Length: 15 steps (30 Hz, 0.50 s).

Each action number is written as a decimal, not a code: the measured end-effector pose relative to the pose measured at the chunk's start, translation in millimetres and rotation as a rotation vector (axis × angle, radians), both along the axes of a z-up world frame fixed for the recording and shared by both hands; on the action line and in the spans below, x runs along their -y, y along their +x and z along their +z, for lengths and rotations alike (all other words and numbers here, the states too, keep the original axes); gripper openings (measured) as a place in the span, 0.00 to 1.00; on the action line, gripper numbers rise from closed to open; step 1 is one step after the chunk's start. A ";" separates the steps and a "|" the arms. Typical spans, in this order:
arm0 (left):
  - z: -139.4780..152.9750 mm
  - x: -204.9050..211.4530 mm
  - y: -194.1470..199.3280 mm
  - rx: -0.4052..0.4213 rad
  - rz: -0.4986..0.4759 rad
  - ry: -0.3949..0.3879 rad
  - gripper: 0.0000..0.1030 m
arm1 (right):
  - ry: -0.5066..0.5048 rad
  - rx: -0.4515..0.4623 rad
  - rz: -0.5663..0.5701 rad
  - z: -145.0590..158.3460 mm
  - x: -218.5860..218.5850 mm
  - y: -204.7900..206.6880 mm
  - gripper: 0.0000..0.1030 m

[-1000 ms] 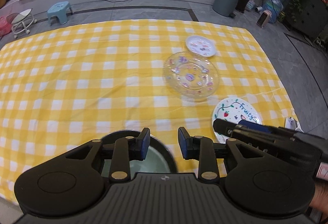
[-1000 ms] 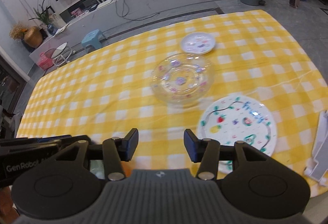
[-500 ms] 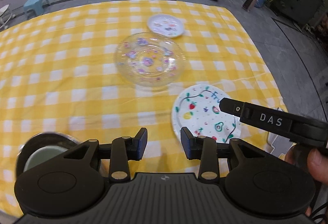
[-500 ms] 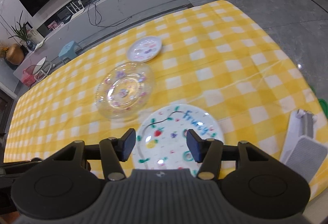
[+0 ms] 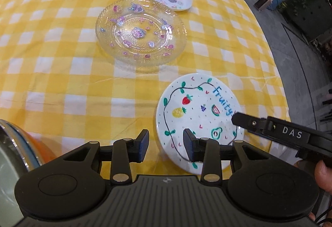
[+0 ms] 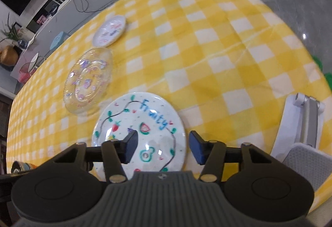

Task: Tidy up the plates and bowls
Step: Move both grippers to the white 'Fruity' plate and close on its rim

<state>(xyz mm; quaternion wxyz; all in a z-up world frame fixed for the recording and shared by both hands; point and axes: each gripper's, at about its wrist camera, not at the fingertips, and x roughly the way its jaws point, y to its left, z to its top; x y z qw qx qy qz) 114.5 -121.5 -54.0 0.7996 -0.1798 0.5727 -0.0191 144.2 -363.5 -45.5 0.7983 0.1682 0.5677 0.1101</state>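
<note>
You are closing the right tongs (image 6: 161, 147) over the fruit plate (image 6: 139, 129), nothing gripped; left tongs (image 5: 166, 145) are hanging released; three plates are lying unstacked.

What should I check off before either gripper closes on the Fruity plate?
1. Fruity plate lying flat on the checked cloth, nothing on it: ok.
2. Right gripper holding nothing, jaws closing: ok.
3. Right gripper straddling the plate's rim: not ok; one finger over the plate, the other beside the rim.
4. Left gripper holding nothing, at the plate's near-left rim: ok.
5. Contact between pads and plate: cannot tell.
6. Glass plate clear of the Fruity plate: ok.
</note>
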 end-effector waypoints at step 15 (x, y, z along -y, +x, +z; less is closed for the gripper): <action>-24.6 -3.0 11.1 -0.008 0.026 -0.109 0.45 | 0.067 -0.045 0.006 -13.5 15.1 4.6 0.29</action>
